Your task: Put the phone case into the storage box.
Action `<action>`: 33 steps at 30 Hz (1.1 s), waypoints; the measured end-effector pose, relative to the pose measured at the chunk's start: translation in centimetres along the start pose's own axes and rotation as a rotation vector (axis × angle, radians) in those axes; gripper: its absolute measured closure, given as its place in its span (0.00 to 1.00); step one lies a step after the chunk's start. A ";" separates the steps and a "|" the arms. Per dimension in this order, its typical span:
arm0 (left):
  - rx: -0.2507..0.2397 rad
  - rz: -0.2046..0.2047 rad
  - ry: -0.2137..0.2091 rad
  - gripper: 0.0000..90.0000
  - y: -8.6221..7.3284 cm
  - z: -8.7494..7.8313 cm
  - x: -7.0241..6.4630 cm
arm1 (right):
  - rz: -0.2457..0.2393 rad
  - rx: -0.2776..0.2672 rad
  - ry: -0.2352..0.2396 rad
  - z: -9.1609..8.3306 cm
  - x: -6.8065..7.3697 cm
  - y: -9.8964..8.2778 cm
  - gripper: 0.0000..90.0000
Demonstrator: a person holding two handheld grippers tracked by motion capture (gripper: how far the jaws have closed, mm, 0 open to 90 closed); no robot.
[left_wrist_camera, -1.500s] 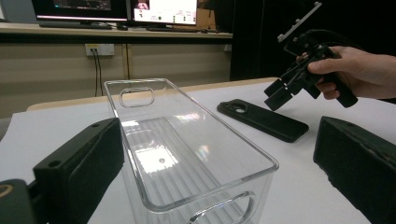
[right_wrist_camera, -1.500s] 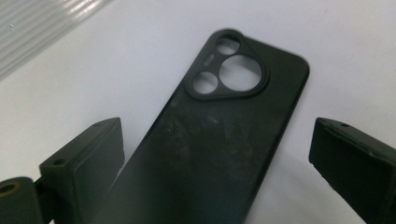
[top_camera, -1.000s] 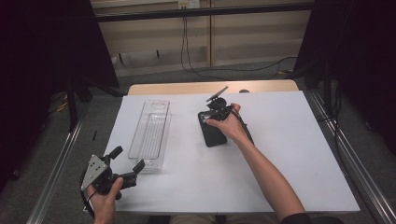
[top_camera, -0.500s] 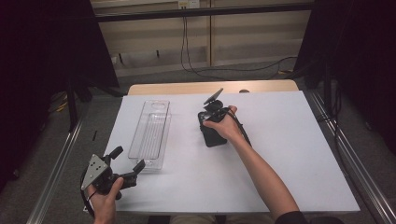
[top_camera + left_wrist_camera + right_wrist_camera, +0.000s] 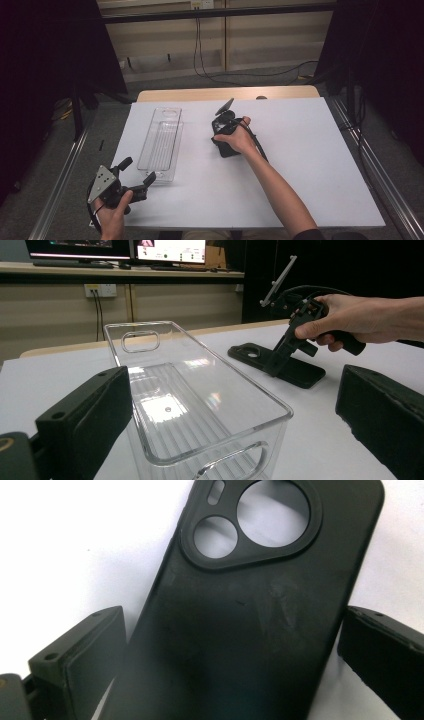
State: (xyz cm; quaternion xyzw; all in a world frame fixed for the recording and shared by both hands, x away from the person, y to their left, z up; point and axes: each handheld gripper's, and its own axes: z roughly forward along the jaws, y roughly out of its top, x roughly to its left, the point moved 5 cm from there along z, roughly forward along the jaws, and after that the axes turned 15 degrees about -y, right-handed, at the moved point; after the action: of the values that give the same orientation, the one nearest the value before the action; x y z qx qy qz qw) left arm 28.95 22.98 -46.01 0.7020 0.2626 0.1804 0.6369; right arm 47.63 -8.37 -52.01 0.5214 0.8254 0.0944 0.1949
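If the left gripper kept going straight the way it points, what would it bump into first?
Most likely the clear plastic bin. The left gripper has its jaws wide open and aims right at the bin's near end, though how near is hard to judge.

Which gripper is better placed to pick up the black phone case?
Right. The right gripper sits over the phone case, open jaws on either side of it. The left gripper is by the clear tray, well away.

A clear plastic tray [image 5: 161, 143] lies lengthwise on the white sheet [image 5: 310, 165], toward its left edge; bare wooden tabletop [image 5: 200, 94] shows along the sheet's far edge
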 end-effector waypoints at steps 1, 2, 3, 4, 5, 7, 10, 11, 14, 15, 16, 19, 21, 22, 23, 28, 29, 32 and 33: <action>-0.002 -0.001 0.001 0.02 0.0 0.0 0.0 | 0.012 -0.002 -0.006 0.1 0.1 0.0 0.00; -0.008 -0.007 -0.003 0.02 0.0 0.1 -0.1 | 0.011 0.000 -0.007 0.0 0.1 0.0 0.00; -0.008 -0.006 -0.005 0.02 0.0 0.0 -0.1 | 0.009 -0.005 -0.006 0.1 0.1 0.0 0.00; -0.007 -0.003 -0.003 0.02 0.1 0.0 -0.1 | 0.007 -0.011 -0.003 0.1 0.0 0.0 0.00; -0.007 -0.003 -0.002 0.02 0.1 0.0 -0.1 | 0.002 -0.012 -0.002 0.1 0.0 0.0 0.00; -0.009 -0.004 -0.007 0.02 0.0 0.0 -0.1 | -0.004 -0.007 -0.012 0.1 0.1 0.0 0.00; -0.012 -0.009 -0.004 0.02 0.0 0.1 -0.2 | 0.012 0.010 -0.008 0.0 0.2 -0.1 0.00; -0.012 -0.008 -0.004 0.02 0.0 0.1 -0.2 | 0.010 0.008 -0.008 0.0 0.2 0.0 0.00; 0.000 0.002 -0.009 0.02 0.0 0.0 -0.1 | 0.005 0.015 -0.012 0.0 0.1 0.0 0.01; -0.006 -0.002 -0.009 0.02 0.0 0.1 -0.2 | -0.004 0.007 -0.011 0.0 0.1 0.0 0.01; -0.009 -0.004 -0.008 0.02 0.0 0.1 -0.2 | -0.003 0.016 -0.012 0.0 0.1 0.1 0.02; -0.002 -0.001 -0.015 0.02 0.0 0.1 -0.1 | 0.002 0.041 -0.015 -0.1 0.1 0.2 0.03; -0.006 -0.003 -0.014 0.02 0.0 0.2 -0.2 | 0.001 0.045 -0.011 -0.1 0.1 0.2 0.04; -0.006 -0.003 -0.015 0.02 0.0 0.2 -0.2 | 0.002 0.044 -0.009 -0.1 0.1 0.3 0.04; -0.006 -0.004 -0.015 0.02 0.0 0.2 -0.2 | -0.002 0.050 -0.009 -0.1 0.1 0.3 0.05; -0.003 -0.005 -0.017 0.02 0.0 0.2 -0.2 | -0.005 0.059 -0.004 -0.3 -0.1 0.4 0.12; -0.002 -0.001 -0.021 0.02 0.0 0.1 -0.2 | -0.009 0.050 -0.006 -0.3 -0.2 0.4 0.14; -0.002 0.000 -0.008 0.02 0.0 0.1 -0.1 | -0.009 0.052 -0.001 -0.4 -0.4 0.3 0.16; -0.004 0.000 -0.007 0.02 0.0 0.2 -0.1 | -0.009 0.050 -0.003 -0.4 -0.4 0.4 0.16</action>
State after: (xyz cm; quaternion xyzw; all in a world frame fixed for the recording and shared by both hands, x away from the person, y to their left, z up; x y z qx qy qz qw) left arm 28.96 22.80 -46.01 0.7014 0.2600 0.1783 0.6392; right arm 47.90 -8.54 -51.42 0.5223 0.8297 0.0722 0.1834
